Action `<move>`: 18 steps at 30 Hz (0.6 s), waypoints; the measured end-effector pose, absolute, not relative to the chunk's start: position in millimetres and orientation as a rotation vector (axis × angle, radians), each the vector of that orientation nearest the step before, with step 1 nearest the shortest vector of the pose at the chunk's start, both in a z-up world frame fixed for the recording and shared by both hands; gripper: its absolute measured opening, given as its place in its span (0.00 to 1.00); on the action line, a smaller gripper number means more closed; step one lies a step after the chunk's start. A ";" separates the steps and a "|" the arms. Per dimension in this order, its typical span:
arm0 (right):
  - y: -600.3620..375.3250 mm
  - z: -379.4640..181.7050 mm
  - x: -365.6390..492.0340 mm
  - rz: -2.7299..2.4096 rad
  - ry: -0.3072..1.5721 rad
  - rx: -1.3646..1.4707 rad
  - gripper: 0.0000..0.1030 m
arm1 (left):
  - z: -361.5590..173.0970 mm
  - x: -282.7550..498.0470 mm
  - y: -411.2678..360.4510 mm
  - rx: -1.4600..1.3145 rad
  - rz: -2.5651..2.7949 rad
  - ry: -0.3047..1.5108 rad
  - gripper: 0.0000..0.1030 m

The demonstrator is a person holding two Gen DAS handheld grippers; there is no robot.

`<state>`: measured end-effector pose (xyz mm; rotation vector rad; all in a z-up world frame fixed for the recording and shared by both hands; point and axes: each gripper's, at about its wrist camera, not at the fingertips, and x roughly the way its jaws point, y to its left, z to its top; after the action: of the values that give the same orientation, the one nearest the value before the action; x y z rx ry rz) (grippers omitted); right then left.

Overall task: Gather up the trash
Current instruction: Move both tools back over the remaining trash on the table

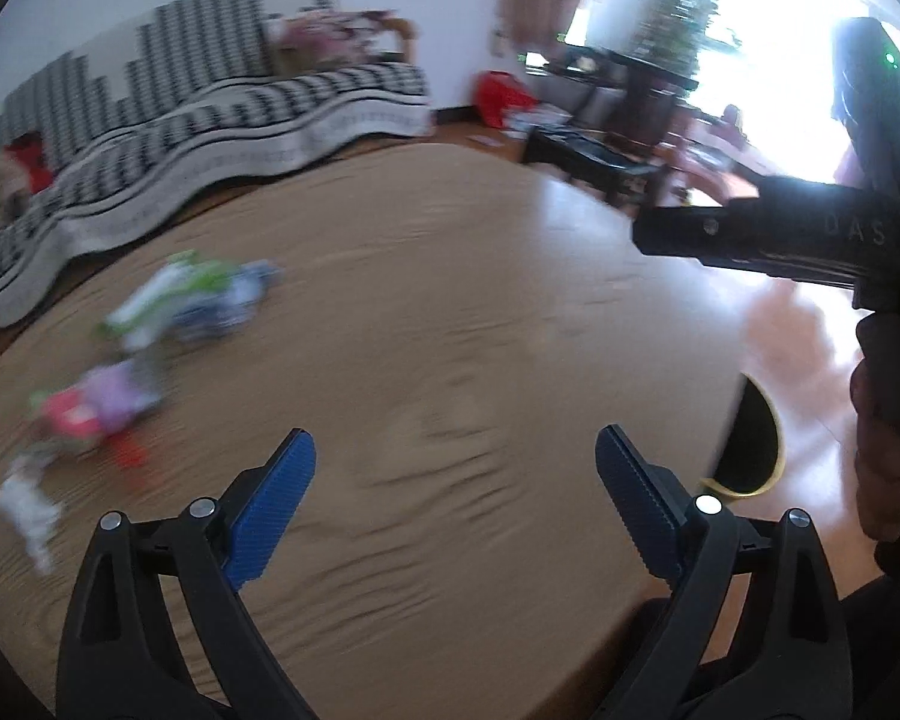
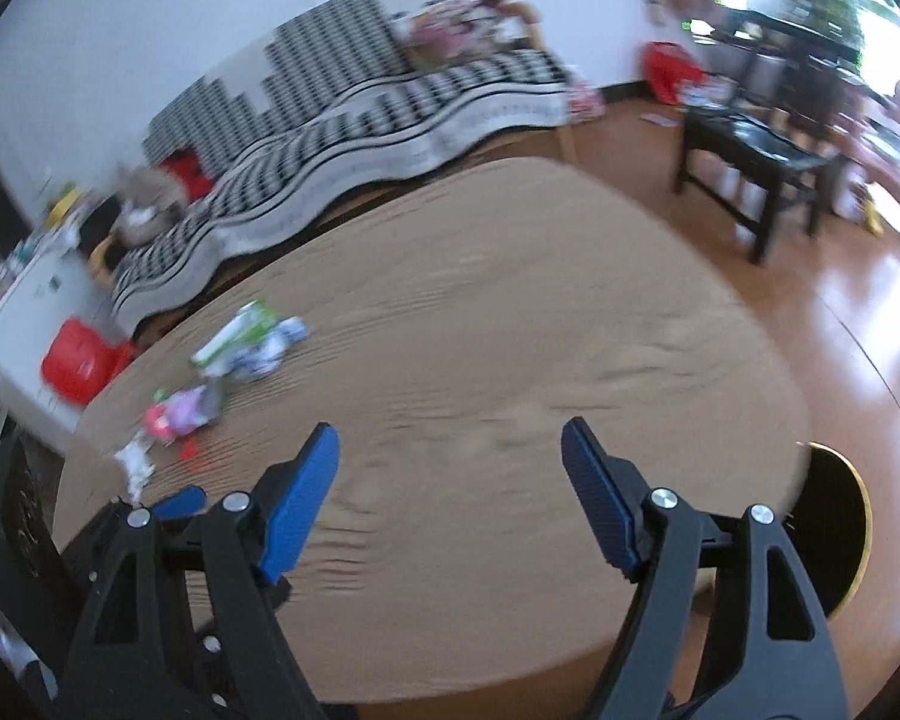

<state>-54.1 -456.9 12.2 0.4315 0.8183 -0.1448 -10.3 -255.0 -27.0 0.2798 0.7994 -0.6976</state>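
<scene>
Several pieces of trash lie on the left part of a round wooden table (image 1: 450,312): a green-white and blue wrapper (image 1: 192,300), a pink and purple wrapper (image 1: 96,408), a white crumpled scrap (image 1: 24,510). They also show in the right wrist view as the green-white wrapper (image 2: 246,342), the pink wrapper (image 2: 180,414) and the white scrap (image 2: 135,462). My left gripper (image 1: 456,462) is open and empty above the table's near side. My right gripper (image 2: 450,456) is open and empty above the table (image 2: 510,330). Both views are motion-blurred.
A black bin with a yellow rim (image 1: 750,450) stands on the floor by the table's right edge, also in the right wrist view (image 2: 834,528). A black-and-white patterned sofa (image 1: 198,120) lies behind. A dark side table (image 2: 750,156) and a red stool (image 2: 78,366) stand nearby.
</scene>
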 end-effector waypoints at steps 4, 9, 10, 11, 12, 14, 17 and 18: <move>-405.2 8.5 -16.0 -0.069 0.846 0.385 0.72 | -27.6 9.0 -195.0 0.247 -0.585 0.815 0.89; -348.9 -1.0 23.6 0.016 0.874 0.355 0.72 | -33.7 31.1 -123.8 0.178 -0.436 0.848 0.89; -340.8 -2.7 28.2 0.031 0.877 0.352 0.72 | -34.6 34.8 -113.3 0.168 -0.418 0.852 0.89; -333.3 -3.9 33.1 0.046 0.880 0.348 0.72 | -35.9 43.0 -100.7 0.154 -0.388 0.860 0.89; -321.3 -5.4 41.5 0.069 0.885 0.342 0.72 | -37.4 47.6 -91.3 0.145 -0.364 0.866 0.89; -309.2 -8.2 49.0 0.099 0.891 0.331 0.72 | -41.4 60.4 -71.3 0.115 -0.314 0.879 0.89; -287.0 -11.9 63.8 0.143 0.899 0.314 0.72 | -48.6 78.7 -47.7 0.067 -0.248 0.898 0.89; -277.4 -13.7 71.0 0.159 0.903 0.308 0.72 | -51.6 84.4 -41.3 0.054 -0.228 0.905 0.89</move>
<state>71.0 -277.4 -13.7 0.3081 0.9034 0.1591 84.4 -41.3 -51.6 0.0536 0.9055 -0.2276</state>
